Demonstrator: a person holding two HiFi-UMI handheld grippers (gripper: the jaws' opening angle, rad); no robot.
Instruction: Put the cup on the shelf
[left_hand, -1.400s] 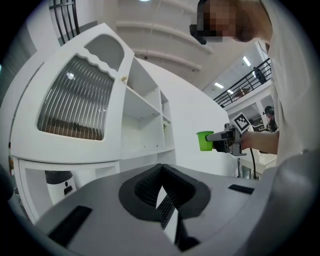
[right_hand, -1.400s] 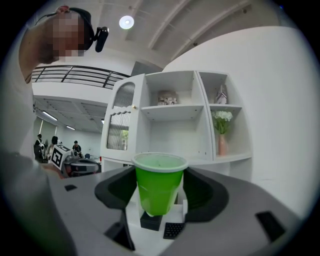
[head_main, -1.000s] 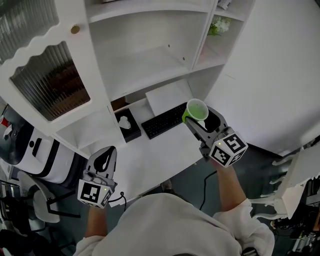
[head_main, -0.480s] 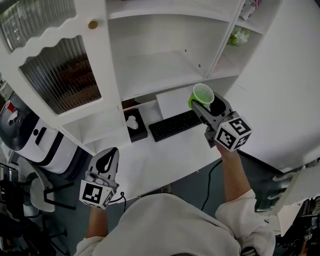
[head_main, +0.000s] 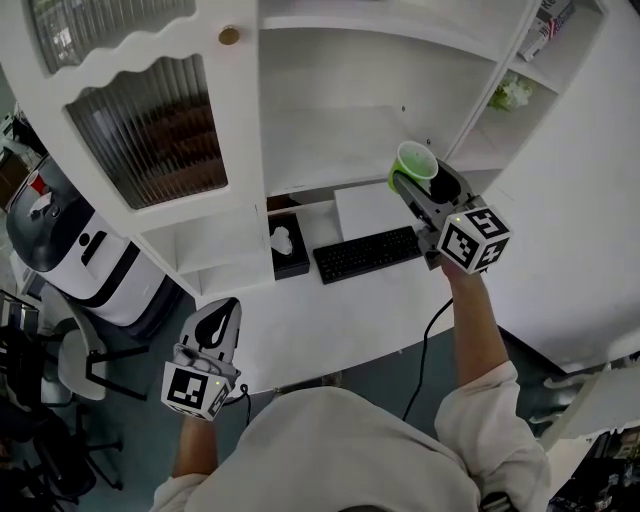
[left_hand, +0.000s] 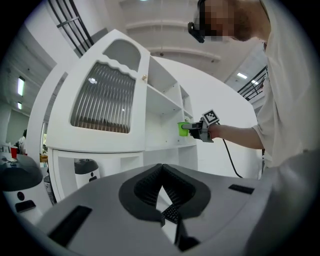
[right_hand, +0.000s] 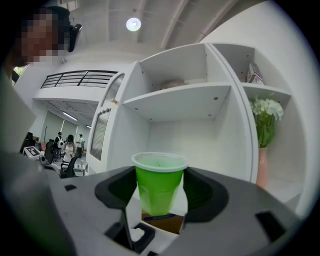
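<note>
A green plastic cup (head_main: 414, 163) (right_hand: 158, 181) stands upright between the jaws of my right gripper (head_main: 425, 181) (right_hand: 159, 195), which is shut on it. I hold it raised in front of the open white shelf (head_main: 335, 140) (right_hand: 187, 102), near the shelf's right side. In the left gripper view the cup (left_hand: 183, 128) shows small and far off beside the cabinet. My left gripper (head_main: 213, 325) (left_hand: 162, 192) hangs low at the desk's front edge, jaws together with nothing between them.
A black keyboard (head_main: 367, 254), a white pad (head_main: 368, 208) and a black tissue box (head_main: 288, 247) lie on the white desk (head_main: 330, 315). The cabinet's ribbed glass door (head_main: 155, 125) is to the left. A vase with white flowers (right_hand: 265, 135) stands in the right compartment.
My right gripper has lifted the cup up and away from the desk toward the shelf opening. The left gripper has stayed where it was.
</note>
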